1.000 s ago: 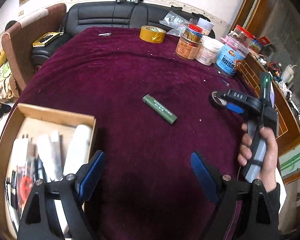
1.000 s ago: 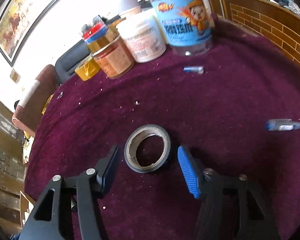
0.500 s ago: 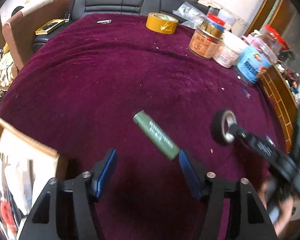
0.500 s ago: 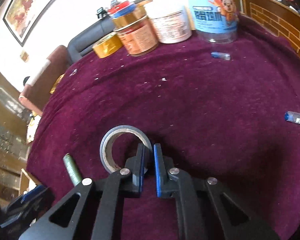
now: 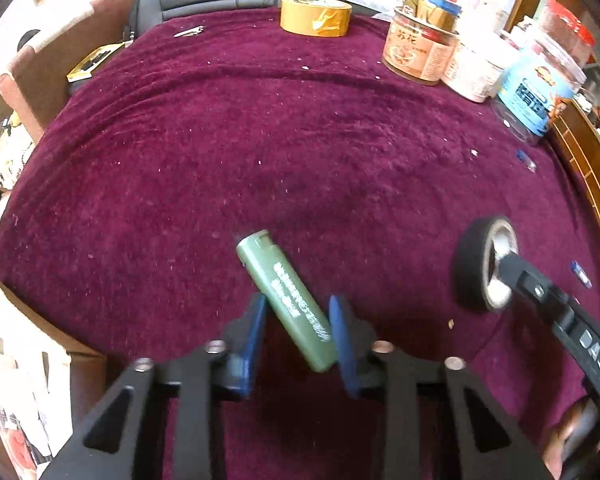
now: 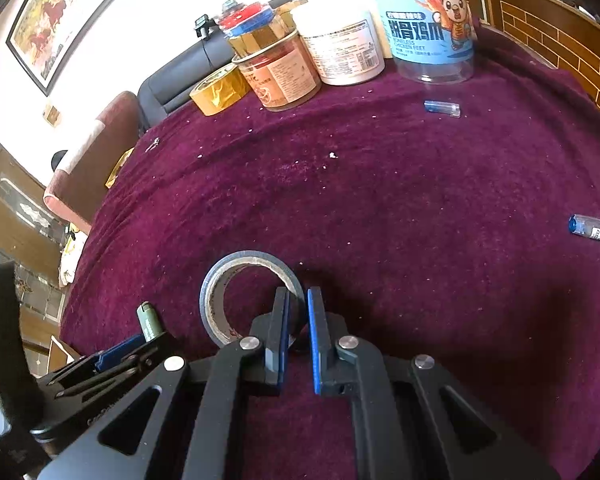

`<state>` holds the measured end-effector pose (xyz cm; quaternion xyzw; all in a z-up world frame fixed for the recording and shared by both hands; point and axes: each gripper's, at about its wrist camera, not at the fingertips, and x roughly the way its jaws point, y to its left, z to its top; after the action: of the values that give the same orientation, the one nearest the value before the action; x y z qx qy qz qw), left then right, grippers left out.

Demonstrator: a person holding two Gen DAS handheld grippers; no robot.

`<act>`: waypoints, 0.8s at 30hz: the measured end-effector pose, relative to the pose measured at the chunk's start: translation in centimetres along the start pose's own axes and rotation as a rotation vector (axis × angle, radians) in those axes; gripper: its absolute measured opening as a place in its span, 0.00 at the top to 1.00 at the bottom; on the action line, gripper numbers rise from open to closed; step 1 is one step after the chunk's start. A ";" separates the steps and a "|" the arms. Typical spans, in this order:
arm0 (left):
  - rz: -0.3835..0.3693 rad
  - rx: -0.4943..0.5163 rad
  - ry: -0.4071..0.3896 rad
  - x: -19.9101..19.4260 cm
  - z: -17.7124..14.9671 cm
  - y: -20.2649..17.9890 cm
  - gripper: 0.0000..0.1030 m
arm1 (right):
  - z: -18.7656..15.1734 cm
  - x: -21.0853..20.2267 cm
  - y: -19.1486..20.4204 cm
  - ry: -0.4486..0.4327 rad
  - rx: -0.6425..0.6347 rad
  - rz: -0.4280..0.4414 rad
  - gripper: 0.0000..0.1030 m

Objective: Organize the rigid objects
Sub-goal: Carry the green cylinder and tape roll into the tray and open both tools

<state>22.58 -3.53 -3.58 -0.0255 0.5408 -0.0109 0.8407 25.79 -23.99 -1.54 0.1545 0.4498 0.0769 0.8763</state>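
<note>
A green lighter point(image 5: 288, 296) lies slantwise on the maroon tablecloth point(image 5: 260, 140). My left gripper point(image 5: 298, 304) straddles it with its jaws closing, and both blue pads point(image 5: 256, 328) touch the lighter's sides. A dark tape roll point(image 6: 220, 280) stands tipped on edge. My right gripper point(image 6: 298, 308) is shut on the roll's wall, one finger inside the ring and one outside. From the left wrist view the tape roll point(image 5: 472, 264) and the right gripper point(image 5: 500, 276) sit to the right of the lighter. The right wrist view shows the lighter point(image 6: 148, 318) poking out of the left gripper point(image 6: 128, 348).
An open cardboard box point(image 5: 16, 308) with packets stands at the left edge. A yellow tape roll point(image 5: 316, 16) and several jars point(image 5: 420, 56) line the far side. Two small blue lighters point(image 6: 442, 108) point(image 6: 594, 230) lie to the right. A sofa and an armchair stand beyond the table.
My left gripper came forward and down over the green lighter and narrowed onto it. The right gripper shut on the tape roll's wall and tipped the roll onto its edge.
</note>
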 end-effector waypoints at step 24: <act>-0.271 -0.042 -0.083 -13.0 -17.4 9.9 0.81 | -8.3 -2.7 9.7 0.081 -0.260 0.191 0.92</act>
<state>1.24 6.45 0.50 -0.1165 0.4973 -0.1121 0.8524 17.52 -13.89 -0.71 0.0785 0.4541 0.2237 0.8588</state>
